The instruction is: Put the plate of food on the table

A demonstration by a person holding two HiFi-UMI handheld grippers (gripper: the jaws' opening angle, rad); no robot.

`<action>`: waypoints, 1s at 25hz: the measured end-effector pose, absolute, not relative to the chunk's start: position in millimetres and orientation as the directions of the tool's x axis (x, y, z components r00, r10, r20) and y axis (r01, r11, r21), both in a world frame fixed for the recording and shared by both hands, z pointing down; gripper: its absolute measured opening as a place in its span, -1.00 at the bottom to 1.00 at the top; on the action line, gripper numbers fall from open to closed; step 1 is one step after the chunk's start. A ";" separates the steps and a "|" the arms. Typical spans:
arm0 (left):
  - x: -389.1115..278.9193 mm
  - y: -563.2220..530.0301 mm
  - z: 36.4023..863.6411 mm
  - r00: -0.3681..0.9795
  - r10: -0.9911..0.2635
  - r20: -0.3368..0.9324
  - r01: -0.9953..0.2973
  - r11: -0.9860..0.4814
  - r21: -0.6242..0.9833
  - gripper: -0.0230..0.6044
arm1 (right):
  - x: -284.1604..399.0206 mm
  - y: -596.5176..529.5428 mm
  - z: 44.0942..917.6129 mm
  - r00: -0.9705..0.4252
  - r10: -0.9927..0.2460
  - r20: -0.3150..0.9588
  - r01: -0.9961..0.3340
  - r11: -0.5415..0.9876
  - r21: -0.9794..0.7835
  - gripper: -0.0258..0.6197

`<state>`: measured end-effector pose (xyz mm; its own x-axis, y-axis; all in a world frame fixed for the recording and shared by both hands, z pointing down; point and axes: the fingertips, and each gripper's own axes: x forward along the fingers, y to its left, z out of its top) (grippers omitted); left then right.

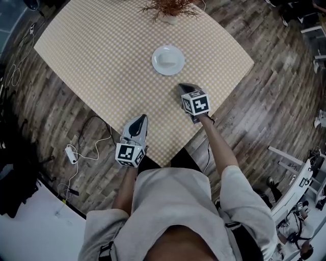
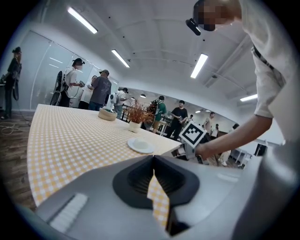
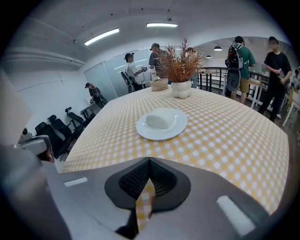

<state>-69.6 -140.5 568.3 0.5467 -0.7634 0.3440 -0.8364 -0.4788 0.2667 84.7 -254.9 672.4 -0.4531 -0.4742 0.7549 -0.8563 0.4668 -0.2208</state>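
Note:
A white plate (image 1: 168, 60) with a pale, rounded piece of food (image 3: 158, 120) rests on the yellow checked tablecloth (image 1: 102, 61). The same plate (image 2: 140, 146) lies past the left gripper, and the plate (image 3: 161, 125) sits straight ahead of the right one. My right gripper (image 1: 182, 86) hovers over the table just short of the plate, with its jaws closed and nothing between them. Further back, near the table's front corner, my left gripper (image 1: 141, 118) is also shut and empty. Their tips meet in both gripper views, left gripper (image 2: 153, 159) and right gripper (image 3: 149, 161).
A dried plant in a white pot (image 1: 170, 12) stands beyond the plate, with a woven basket (image 3: 159, 84) behind it. The table's front corner (image 1: 163, 164) is close to my body. A power strip and cables (image 1: 70, 153) lie on the wooden floor at left. Several people stand in the background.

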 end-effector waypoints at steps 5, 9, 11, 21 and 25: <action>-60.9 -136.5 550.3 0.519 -0.791 0.324 -0.854 -0.463 0.236 -0.90 | 92.6 -226.8 654.2 -0.474 -0.492 0.730 -0.837 0.508 -0.202 -0.92; -58.4 -125.2 533.4 0.484 -0.819 0.307 -0.875 -0.439 0.205 -0.90 | 99.1 -203.1 631.2 -0.500 -0.523 0.690 -0.823 0.534 -0.192 -0.92; -56.6 -116.7 526.2 0.470 -0.830 0.300 -0.882 -0.431 0.190 -0.90 | 101.8 -190.4 618.9 -0.513 -0.542 0.666 -0.818 0.544 -0.187 -0.92; -41.0 -85.3 501.3 0.485 -0.833 0.267 -0.875 -0.459 0.157 -0.90 | 87.3 -134.6 554.6 -0.516 -0.673 0.530 -0.777 0.628 0.042 -0.92; -44.6 -80.9 489.9 0.516 -0.824 0.234 -0.857 -0.494 0.150 -0.89 | 71.7 -116.9 527.2 -0.526 -0.721 0.451 -0.806 0.592 0.009 -0.92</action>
<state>-44.6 -80.9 489.9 0.5161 -0.8241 0.2336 -0.8565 -0.4940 0.1496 71.7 -116.9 527.2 -0.5256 -0.7212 0.4513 -0.8056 0.5925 0.0085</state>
